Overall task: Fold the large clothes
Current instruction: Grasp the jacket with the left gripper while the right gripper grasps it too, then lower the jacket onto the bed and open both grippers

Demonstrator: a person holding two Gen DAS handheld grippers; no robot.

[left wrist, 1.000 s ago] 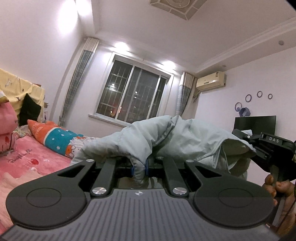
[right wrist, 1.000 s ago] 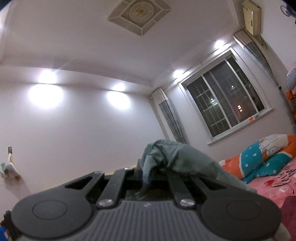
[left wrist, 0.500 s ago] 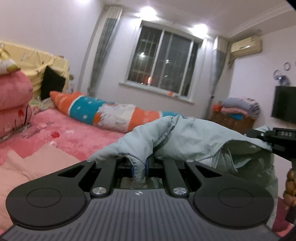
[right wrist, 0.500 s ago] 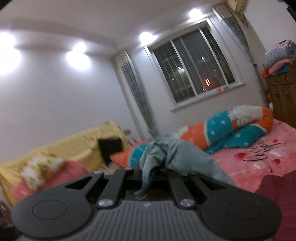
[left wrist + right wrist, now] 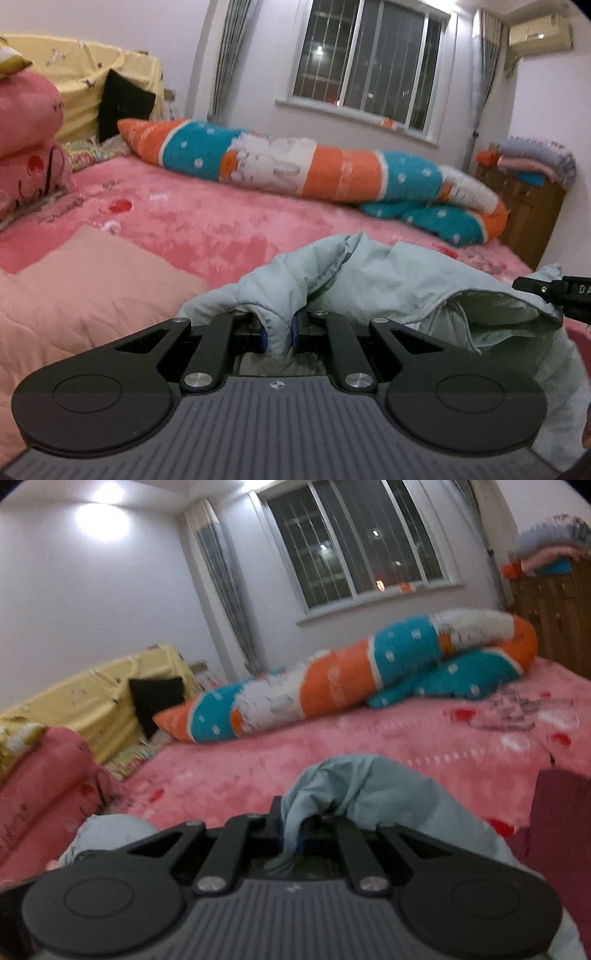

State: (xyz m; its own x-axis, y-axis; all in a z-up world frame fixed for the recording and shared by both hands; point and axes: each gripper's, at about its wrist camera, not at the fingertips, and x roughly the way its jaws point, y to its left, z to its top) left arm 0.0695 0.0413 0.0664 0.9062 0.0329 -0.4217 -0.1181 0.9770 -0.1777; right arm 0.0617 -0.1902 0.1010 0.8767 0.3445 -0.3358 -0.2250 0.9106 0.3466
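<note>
A pale green padded jacket point(image 5: 388, 280) hangs between my two grippers above the pink bed point(image 5: 207, 229). My left gripper point(image 5: 279, 332) is shut on a fold of the jacket's edge. My right gripper point(image 5: 291, 834) is shut on another bunched part of the same jacket point(image 5: 369, 786). The right gripper's black body point(image 5: 554, 291) shows at the right edge of the left wrist view, with the jacket draped from it. The jacket's lower part hangs out of sight below the grippers.
A long orange, teal and white bolster point(image 5: 303, 170) lies across the far side of the bed. A peach garment point(image 5: 85, 280) lies at the left. Pink bedding point(image 5: 26, 147) is stacked at far left. A wooden cabinet point(image 5: 524, 206) stands right. A dark red cloth point(image 5: 561, 823) is at right.
Both grippers have tilted and come down from facing the ceiling and walls to facing the bed, carrying the jacket lower. Both stay shut on it.
</note>
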